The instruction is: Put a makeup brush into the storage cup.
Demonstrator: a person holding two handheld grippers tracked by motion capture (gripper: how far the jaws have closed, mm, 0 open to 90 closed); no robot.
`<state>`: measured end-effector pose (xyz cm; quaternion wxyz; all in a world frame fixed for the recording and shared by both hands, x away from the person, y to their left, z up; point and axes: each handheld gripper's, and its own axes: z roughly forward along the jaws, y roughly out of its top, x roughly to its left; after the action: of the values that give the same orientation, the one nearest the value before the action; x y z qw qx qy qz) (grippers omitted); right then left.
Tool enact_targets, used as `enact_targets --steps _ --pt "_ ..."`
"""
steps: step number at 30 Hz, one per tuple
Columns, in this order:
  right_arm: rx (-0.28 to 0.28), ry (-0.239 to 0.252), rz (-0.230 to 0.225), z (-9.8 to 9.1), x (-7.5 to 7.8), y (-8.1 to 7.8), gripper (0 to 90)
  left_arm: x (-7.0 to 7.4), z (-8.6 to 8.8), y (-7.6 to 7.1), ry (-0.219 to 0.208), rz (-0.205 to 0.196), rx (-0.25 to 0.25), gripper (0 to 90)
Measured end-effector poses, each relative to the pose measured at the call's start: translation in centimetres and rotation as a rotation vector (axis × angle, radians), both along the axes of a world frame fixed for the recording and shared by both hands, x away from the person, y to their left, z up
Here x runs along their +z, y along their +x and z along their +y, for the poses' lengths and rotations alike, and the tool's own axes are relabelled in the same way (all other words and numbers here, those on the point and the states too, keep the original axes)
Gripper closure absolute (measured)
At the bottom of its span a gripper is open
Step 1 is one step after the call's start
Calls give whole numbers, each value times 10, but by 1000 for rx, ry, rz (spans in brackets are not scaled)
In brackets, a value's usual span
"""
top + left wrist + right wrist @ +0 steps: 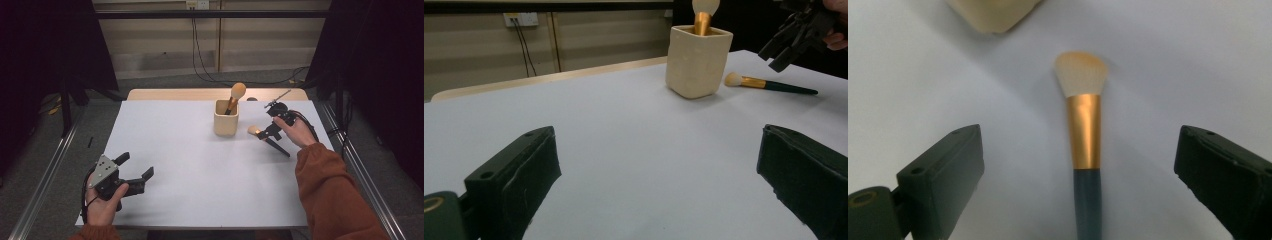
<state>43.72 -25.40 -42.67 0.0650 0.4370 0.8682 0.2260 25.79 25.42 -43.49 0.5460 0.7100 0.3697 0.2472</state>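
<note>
Brush work is in hand: a slim makeup brush with a pale angled bristle head, gold metal ferrule and dark teal handle point(1084, 150) lies flat on the white tabletop point(200, 170), directly below and between the jaws of the right gripper point(1078, 165), which stand wide apart and hold nothing. Just ahead of its bristles sits the cream square holder cup point(226, 118) with another brush upright inside. It looks light, stiff and smooth — likely to roll or slip — so the ferrule seems the surest hold. The left gripper point(135, 172) rests well apart — also wide, empty.
</note>
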Motion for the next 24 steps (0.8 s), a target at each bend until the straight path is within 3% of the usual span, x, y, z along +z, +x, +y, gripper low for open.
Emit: enact_targets --steps 5,7,13,17,20,24 --pt "33 -56 62 4 -5 6 55 0 -1 0 2 1 2 32" --pt "47 -108 85 8 -11 9 65 0 -2 1 -8 2 6 32" --pt "73 -135 136 11 -17 16 58 -1 -2 1 -11 6 5 32" --pt "91 -186 187 12 -24 18 62 0 -1 1 -14 3 9 30" --pt "109 -214 210 14 -28 19 64 -1 -1 2 -8 4 10 30" --pt "113 -228 207 15 -31 21 90 -1 -1 2 2 4 5 30"
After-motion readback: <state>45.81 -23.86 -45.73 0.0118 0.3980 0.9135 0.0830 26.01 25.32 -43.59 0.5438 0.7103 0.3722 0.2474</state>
